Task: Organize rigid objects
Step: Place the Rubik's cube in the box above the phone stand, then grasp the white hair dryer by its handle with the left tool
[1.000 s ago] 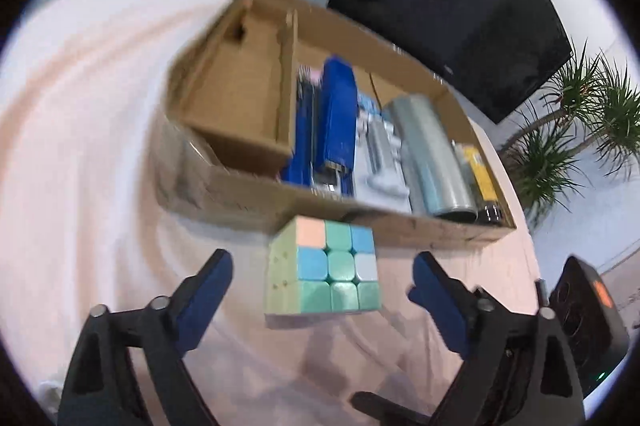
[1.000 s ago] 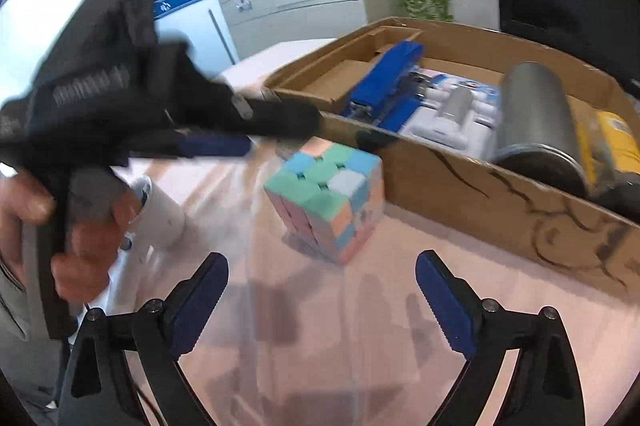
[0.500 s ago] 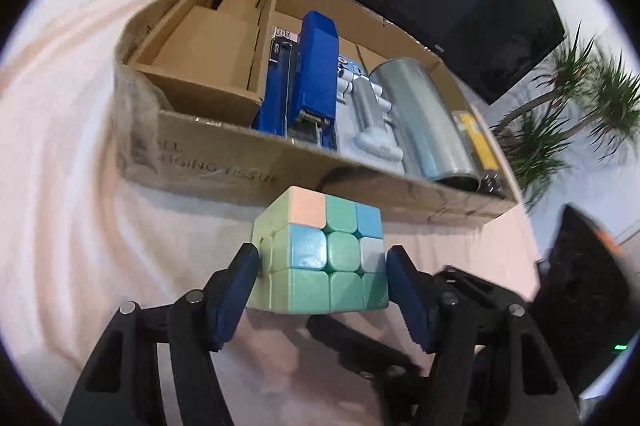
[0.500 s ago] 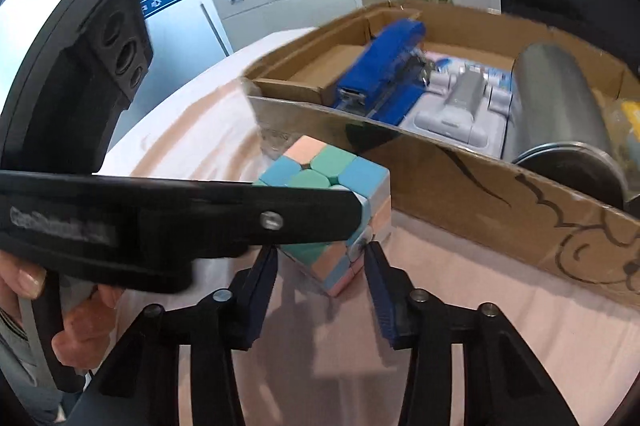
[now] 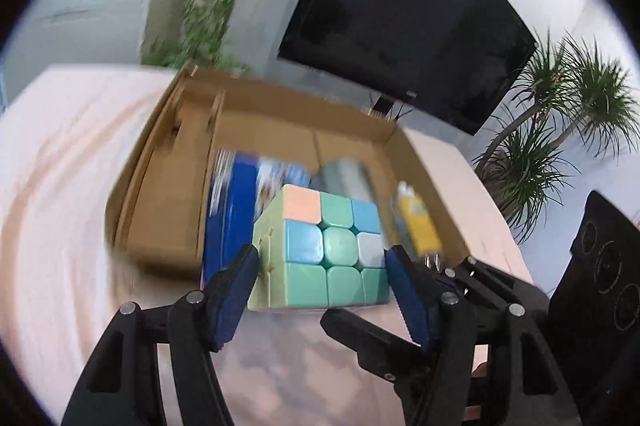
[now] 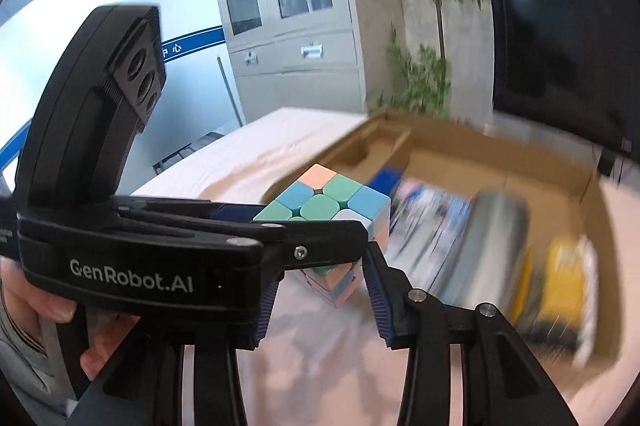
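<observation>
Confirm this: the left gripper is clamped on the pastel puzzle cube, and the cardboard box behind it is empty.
Not quite. The left gripper is clamped on the pastel puzzle cube, but the cardboard box is not empty: the left wrist view shows a blue item, a silver cylinder and a yellow item inside.

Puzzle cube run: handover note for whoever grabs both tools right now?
Left tool: jaws just closed, clamped on the pastel puzzle cube.
Right tool: jaws just closed on the cube's lower corner; its near finger is hidden behind the left tool.
Cube is held over the pink tablecloth, at the near edge of the cardboard box.
In the box: blue stapler, silver cylinder, yellow item, blurred.
Left: set the cube into the box's free compartment, probably; release.
</observation>
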A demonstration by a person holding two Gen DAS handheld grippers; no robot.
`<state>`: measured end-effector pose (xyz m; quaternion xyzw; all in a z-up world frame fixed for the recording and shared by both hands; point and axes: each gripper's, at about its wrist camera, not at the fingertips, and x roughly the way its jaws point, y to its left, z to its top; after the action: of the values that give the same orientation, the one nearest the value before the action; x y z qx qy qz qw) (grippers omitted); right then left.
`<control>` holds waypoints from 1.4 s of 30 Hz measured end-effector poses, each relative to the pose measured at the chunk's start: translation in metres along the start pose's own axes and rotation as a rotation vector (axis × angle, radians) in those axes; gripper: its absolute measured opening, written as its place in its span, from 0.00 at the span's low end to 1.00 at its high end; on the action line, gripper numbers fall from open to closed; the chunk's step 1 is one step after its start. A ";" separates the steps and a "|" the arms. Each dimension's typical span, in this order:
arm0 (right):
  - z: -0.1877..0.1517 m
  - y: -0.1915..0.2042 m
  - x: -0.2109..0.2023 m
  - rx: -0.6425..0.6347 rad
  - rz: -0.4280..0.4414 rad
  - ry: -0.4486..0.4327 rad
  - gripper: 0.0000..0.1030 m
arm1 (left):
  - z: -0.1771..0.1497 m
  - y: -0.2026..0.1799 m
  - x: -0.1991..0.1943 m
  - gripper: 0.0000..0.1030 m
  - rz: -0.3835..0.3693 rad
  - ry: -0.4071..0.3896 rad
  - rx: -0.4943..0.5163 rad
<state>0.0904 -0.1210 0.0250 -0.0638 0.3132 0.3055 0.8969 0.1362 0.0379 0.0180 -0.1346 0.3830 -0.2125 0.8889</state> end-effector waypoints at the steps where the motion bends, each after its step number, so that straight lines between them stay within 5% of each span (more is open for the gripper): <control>1: 0.014 -0.006 0.001 -0.023 -0.013 -0.004 0.41 | 0.014 -0.002 0.006 0.64 0.004 0.004 0.012; 7: 0.075 -0.071 0.040 -0.009 0.028 0.070 0.44 | 0.083 0.007 0.071 0.64 0.016 0.093 0.014; 15: 0.082 -0.132 0.119 0.025 0.047 0.271 0.45 | 0.084 0.037 0.150 0.63 0.007 0.279 -0.056; 31: 0.057 -0.132 0.129 0.090 -0.013 0.401 0.47 | 0.076 0.021 0.149 0.61 -0.022 0.367 0.033; 34: 0.055 -0.126 0.115 0.108 -0.052 0.389 0.54 | 0.071 0.020 0.125 0.62 0.042 0.301 0.084; 37: 0.049 -0.107 0.083 0.102 -0.202 0.298 0.97 | 0.060 0.016 0.081 0.63 0.089 0.178 0.122; 40: 0.031 -0.077 0.046 0.086 -0.307 0.193 1.00 | 0.037 0.002 0.026 0.81 0.126 0.016 0.157; 42: 0.014 -0.059 0.024 0.114 -0.333 0.157 1.00 | 0.021 -0.007 0.001 0.85 0.144 -0.069 0.163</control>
<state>0.1475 -0.1516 0.0174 -0.0876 0.3840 0.1290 0.9101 0.1506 0.0333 0.0344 -0.0412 0.3422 -0.1739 0.9225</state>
